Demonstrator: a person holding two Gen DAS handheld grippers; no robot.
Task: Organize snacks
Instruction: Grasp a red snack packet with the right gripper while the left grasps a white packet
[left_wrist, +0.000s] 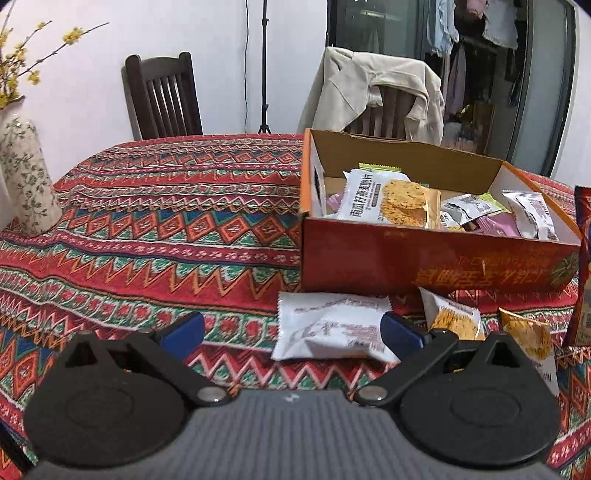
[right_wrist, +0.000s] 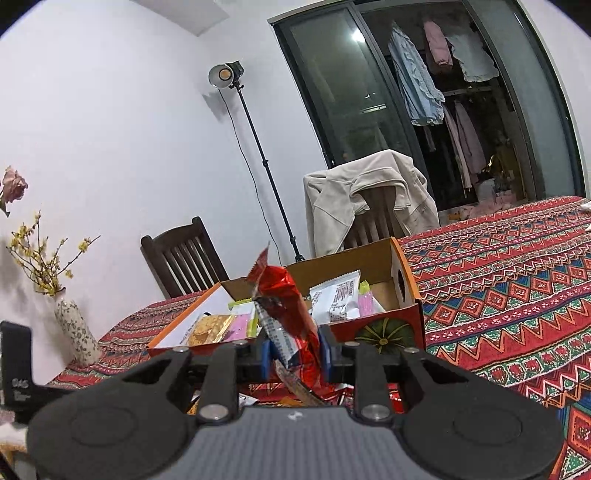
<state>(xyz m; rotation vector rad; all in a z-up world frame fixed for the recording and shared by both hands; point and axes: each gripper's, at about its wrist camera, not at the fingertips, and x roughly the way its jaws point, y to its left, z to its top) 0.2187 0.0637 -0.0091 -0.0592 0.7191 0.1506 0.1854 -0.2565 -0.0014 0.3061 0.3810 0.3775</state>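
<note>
The right gripper (right_wrist: 295, 354) is clamped on a red snack packet (right_wrist: 286, 302), which stands upright between the blue pads just in front of the cardboard box (right_wrist: 406, 306). The left gripper (left_wrist: 291, 328) has its jaws wide apart and holds nothing; a white packet (left_wrist: 332, 326) lies on the patterned tablecloth (left_wrist: 147, 221) between the fingers, against the right-hand pad.

Progress, judged from the layout: the box already contains several packets, including a large biscuit packet (left_wrist: 391, 199). Remaining items are the white packet, two orange-and-white packets (left_wrist: 456, 314) beside it, and the clamped red packet.

View differences: only the left wrist camera shows the loose packets in front of the box. Only the right wrist camera shows the grip on the red packet and the studio lamp (right_wrist: 223, 75).
</note>
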